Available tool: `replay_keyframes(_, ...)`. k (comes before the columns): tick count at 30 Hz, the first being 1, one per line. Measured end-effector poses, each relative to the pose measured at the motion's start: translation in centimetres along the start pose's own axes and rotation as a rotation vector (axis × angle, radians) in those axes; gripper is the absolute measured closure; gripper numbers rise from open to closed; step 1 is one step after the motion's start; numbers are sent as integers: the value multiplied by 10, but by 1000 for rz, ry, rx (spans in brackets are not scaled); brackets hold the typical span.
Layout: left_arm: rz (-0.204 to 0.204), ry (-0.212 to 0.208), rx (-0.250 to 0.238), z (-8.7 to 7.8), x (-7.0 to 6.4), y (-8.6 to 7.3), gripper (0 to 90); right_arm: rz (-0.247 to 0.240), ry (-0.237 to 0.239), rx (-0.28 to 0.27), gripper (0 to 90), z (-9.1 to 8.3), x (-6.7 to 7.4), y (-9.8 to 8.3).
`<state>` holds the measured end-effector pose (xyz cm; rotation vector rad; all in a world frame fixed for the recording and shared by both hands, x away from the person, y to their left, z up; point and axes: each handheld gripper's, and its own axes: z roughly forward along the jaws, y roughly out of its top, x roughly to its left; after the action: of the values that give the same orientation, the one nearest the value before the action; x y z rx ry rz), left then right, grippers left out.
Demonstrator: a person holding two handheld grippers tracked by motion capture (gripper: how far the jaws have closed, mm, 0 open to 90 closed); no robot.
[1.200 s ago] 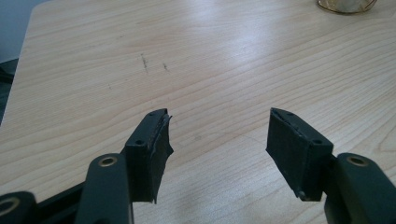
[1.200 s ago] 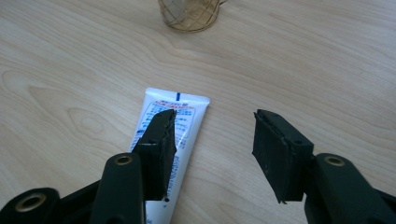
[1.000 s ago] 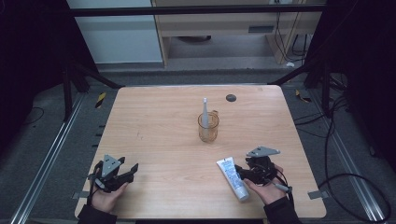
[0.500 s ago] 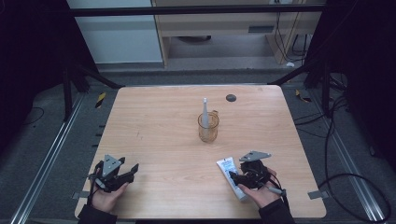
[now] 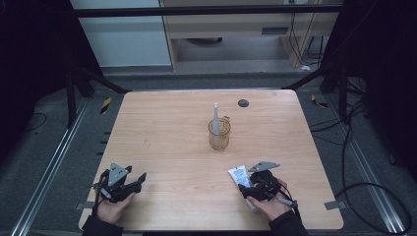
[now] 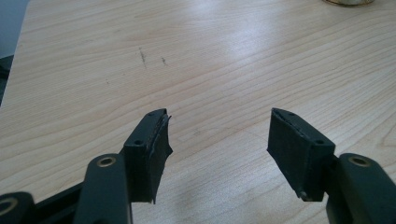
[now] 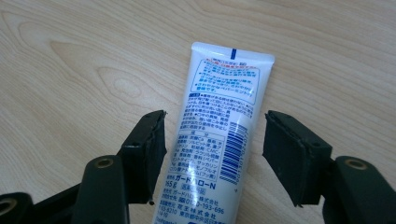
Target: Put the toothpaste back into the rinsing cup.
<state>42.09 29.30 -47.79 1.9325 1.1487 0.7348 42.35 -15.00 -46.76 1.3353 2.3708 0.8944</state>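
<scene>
Right gripper view shows your right claw wide, just opening, with the white tube lying flat on the desk between the jaws, not pinched yet. Grabbing it is not done. The desk's near edge is close behind the tube. Your left claw is wide and empty. Past the tube stands the cup, with bare wood all around.

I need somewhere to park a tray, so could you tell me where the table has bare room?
Free: the whole left half, from the left gripper up to the far edge, and the right strip beyond the cup. Crowded: the near right, where the right gripper straddles the toothpaste tube.
</scene>
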Motion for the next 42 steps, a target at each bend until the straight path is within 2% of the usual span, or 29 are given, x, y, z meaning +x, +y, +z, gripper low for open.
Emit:
replay_keyframes(21, 2, -2, 7, 1, 0, 0, 376, 25, 13, 100, 397, 11, 1, -4)
replay_keyframes(42, 4, -6, 16, 4, 0, 0, 374, 47, 4, 161, 386, 18, 0, 5)
